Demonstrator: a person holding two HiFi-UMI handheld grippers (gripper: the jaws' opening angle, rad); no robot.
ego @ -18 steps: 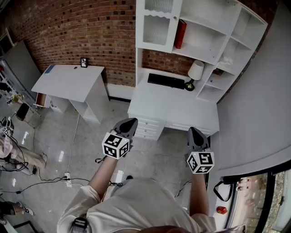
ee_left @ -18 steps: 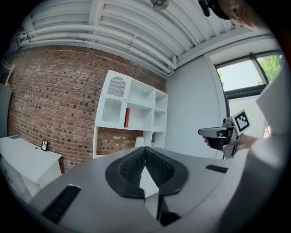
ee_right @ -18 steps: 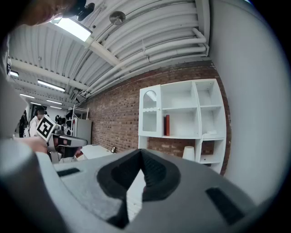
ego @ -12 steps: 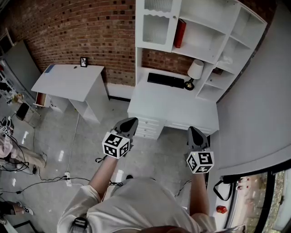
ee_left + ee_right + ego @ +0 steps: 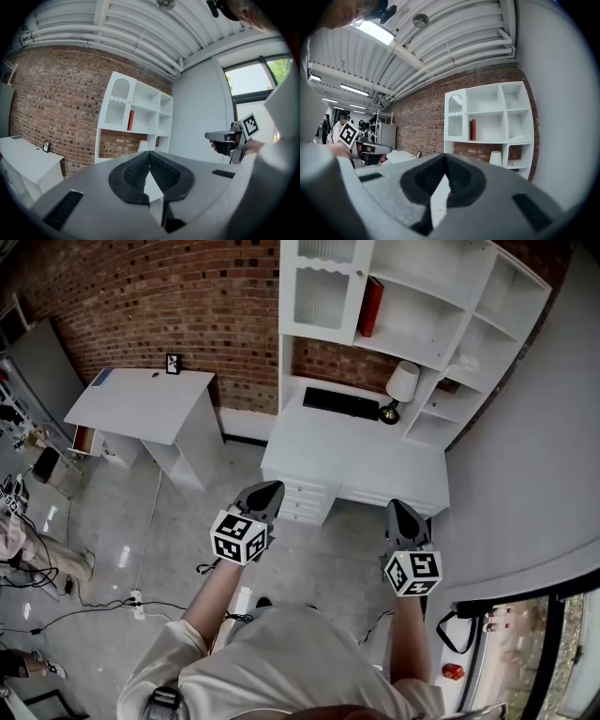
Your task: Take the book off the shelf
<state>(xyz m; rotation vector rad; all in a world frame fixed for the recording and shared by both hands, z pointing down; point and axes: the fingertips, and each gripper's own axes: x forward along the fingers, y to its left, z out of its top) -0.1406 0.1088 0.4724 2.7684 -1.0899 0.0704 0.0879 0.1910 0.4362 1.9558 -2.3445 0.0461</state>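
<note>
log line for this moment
phase: before reach | left gripper: shut, empty | right gripper: shut, empty | red book: upright on shelf, untouched

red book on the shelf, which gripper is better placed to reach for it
Probably right: the right gripper lines up closer with the red book than the left gripper. Both grippers' jaws shut, empty.

Small slip of the whole head view, no more. White desk (image 5: 356,460) and side table (image 5: 141,409) now a shade further up and left in the frame. Left gripper (image 5: 271,487) and right gripper (image 5: 397,506) carried the same way, by even less. At the near left edge, bystander's leg (image 5: 19,664) drawn a little closer to the frame's border. At the near right, small red object (image 5: 453,672) nudged slightly left as well.
</note>
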